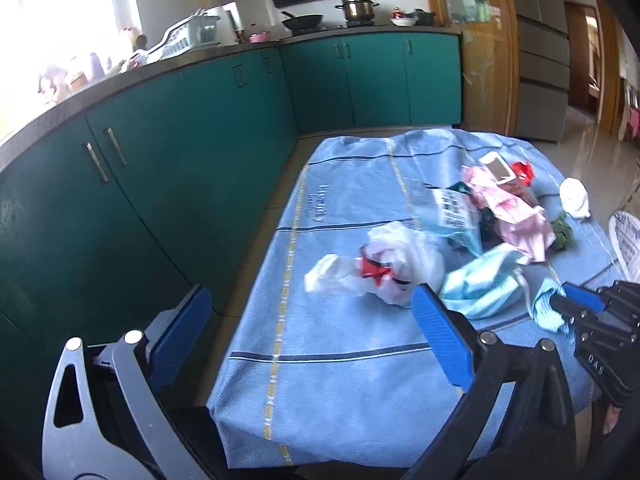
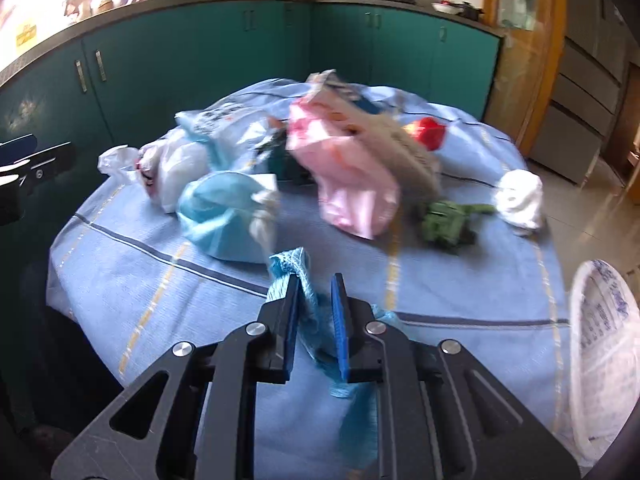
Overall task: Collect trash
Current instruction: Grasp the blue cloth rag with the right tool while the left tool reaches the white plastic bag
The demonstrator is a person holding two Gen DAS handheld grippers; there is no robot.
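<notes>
Right wrist view puts your right tongs (image 2: 316,286) closed down on a strip of light blue mesh cloth (image 2: 310,300), which runs between the two blue pads and hangs out below them. From the left wrist view, your left tongs (image 1: 312,328) stand wide open with nothing between the pads, held over the near left part of the counter (image 2: 120,280), which is draped in a blue striped cloth.

Just beyond the right tongs lies a crumpled pale blue wrapper (image 2: 224,216). Left of it sits a white plastic bag with red print (image 2: 168,176). Behind these, a pink plastic bag (image 2: 352,184) lies under a cardboard carton (image 2: 384,136), both blurred. A red scrap (image 2: 428,130) shows past the carton. To the right, some green leafy scrap (image 2: 448,220) lies near a white crumpled wad (image 2: 520,200) at the counter's right edge. A white printed sack (image 2: 604,328) stands open at the far right, beside the counter.

Green cabinets (image 2: 200,60) run behind.
</notes>
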